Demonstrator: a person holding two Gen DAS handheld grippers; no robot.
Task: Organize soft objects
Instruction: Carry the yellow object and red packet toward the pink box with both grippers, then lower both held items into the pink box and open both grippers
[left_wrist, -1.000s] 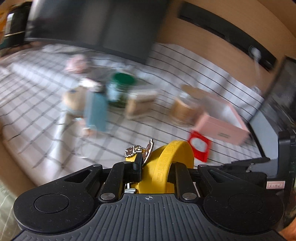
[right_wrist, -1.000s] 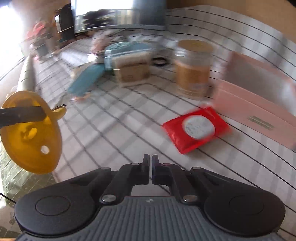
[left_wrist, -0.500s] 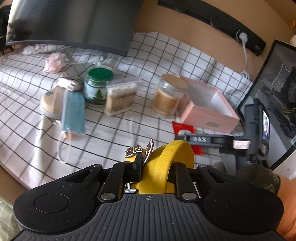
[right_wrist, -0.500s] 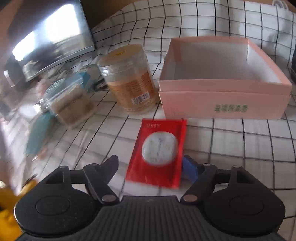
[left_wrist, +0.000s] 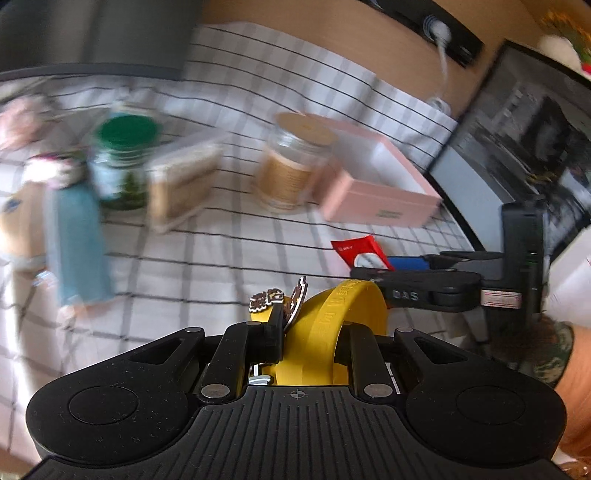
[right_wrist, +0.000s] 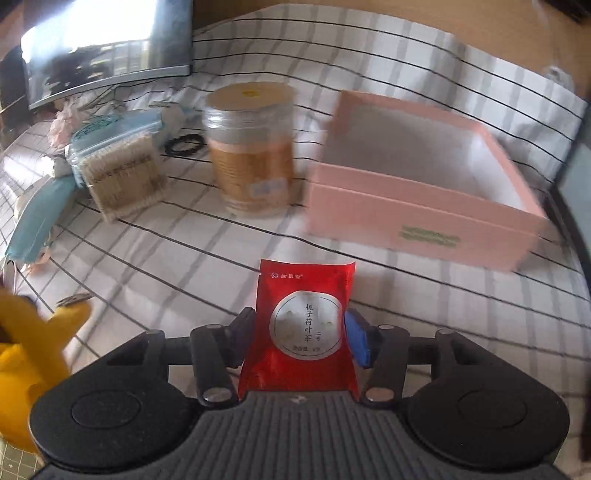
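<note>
Jaws of the right gripper (right_wrist: 300, 334) have just been closing around the red tea sachet (right_wrist: 302, 325), which lies flat on the checked cloth of the table (right_wrist: 177, 266). The sachet sits squarely between the fingers, the blue pad (right_wrist: 356, 341) right at its right edge and the left finger at its left edge, but whether they are pressing yet is too close to call. Over on the other side, the left gripper (left_wrist: 308, 325) is clamped tight on a yellow silicone wristband (left_wrist: 332, 321) with a small charm, carried above the table. Just beyond the sachet, far and to the right, waits the open pink box (right_wrist: 417, 218), empty as far as can be seen. Left of it stands a clear jar with a tan lid (right_wrist: 251, 147), then a pack of cotton swabs (right_wrist: 122, 173) and a blue face mask (right_wrist: 37, 221) further left. So the step looks like picking up the sachet. Next it calls for a firm squeeze on that slippery foil, a clean lift, then a short carry forward over the box wall, with the wristband presumably bound the same way.
</note>
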